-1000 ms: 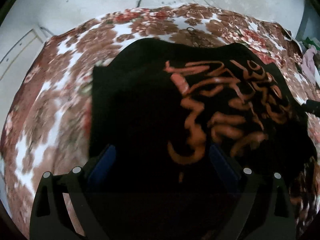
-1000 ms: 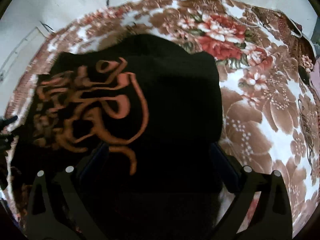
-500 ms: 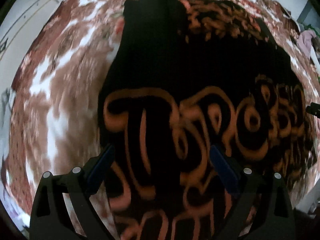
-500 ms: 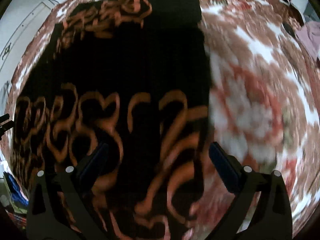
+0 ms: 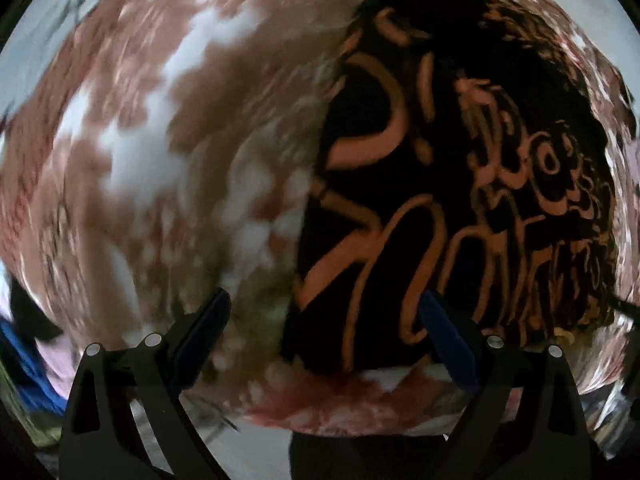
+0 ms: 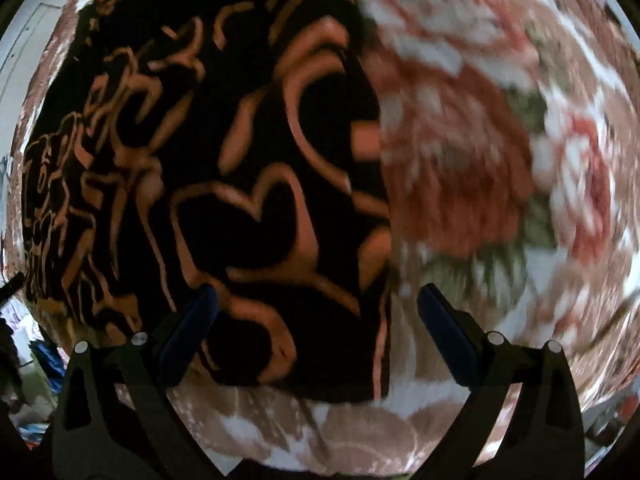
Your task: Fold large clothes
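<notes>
A black garment with orange script lies flat on a floral cloth. In the left wrist view the garment fills the right half, and my left gripper is open and empty above its near left corner. In the right wrist view the garment fills the left half, and my right gripper is open and empty above its near right corner. Both views are blurred by motion.
The brown, red and white floral cloth covers the surface and shows right of the garment in the right wrist view. Its near edge runs just below the garment. Blue and pink items lie off the left edge.
Both grippers have pulled back toward the near edge and swung outward. The garment's near hem and the cloth's edge have come into view. The jaws stay open.
</notes>
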The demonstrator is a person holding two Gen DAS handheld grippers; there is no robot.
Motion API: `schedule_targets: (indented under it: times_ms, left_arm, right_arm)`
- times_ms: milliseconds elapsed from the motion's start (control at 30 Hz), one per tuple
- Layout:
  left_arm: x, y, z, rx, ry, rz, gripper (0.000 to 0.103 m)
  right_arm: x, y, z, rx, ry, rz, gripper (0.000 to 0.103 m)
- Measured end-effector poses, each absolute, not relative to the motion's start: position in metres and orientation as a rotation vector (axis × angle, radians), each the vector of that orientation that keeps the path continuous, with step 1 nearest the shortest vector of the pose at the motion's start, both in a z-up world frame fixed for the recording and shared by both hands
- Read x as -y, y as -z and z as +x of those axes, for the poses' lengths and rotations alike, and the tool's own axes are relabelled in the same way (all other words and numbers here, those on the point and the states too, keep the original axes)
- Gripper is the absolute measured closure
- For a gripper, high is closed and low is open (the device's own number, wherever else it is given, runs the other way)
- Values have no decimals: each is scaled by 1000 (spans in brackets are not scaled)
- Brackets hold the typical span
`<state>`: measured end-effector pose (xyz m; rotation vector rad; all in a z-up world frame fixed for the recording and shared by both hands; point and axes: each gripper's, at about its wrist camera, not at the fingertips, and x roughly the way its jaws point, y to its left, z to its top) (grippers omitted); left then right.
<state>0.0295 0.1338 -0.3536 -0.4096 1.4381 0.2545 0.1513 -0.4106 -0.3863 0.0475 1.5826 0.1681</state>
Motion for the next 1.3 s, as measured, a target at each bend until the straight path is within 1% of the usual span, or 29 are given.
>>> schedule_targets:
  times_ms: [133,267,400,500,567,667,700,733,800,833,967,1100,1300]
  left_arm:
    - [-137,368,17,-1414,-227,-523,10]
    - [-139,381,11,-1386,-225,-639,10]
    - [-139,376,8,-1340,-175,-763,11]
    - [-128,364,13,-1340,-139,-722,11]
    - [-132,357,13,-1318,-124,-747,11]
    - [-133,355,18,-1307,-111,-740,12]
    - [-132,353,22,-1297,-96,-729,20]
    - [-127,347,26,-1291,-74,-718,23]
    - [-116,335,41,-1264,-47,-673,23]
    - [-112,334,47,-1269,-41,-646,21]
    - [-109,356,50,-1356,-81,-616,21]
    - [-119,366,40,-1376,-146,-643,21]
    - [-121,372,33,-1413,-169,-608,21]
  right_arm:
    - [409,389,136,-1612,-174,57,5]
    - [399,403,108,-1682,-150,208,5]
    - [374,399,90,-1672,-182,175,4]
    - [370,391,84,-1656,-201,242,4]
    - [370,387,84,-1647,-207,265,4]
    - [368,382,81,-1619,-211,263,4]
    - [368,381,82,-1612,-212,256,4]
    - [367,379,83,-1608,-211,254,4]
    - [365,380,82,-1611,-190,240,4]
    - [370,383,91,-1625,-172,226,4]
    - [387,405,83,-1680,-67,210,5]
    - [386,399,79,-1665,-67,136,5]
    - [393,394,90,-1655,-52,207,5]
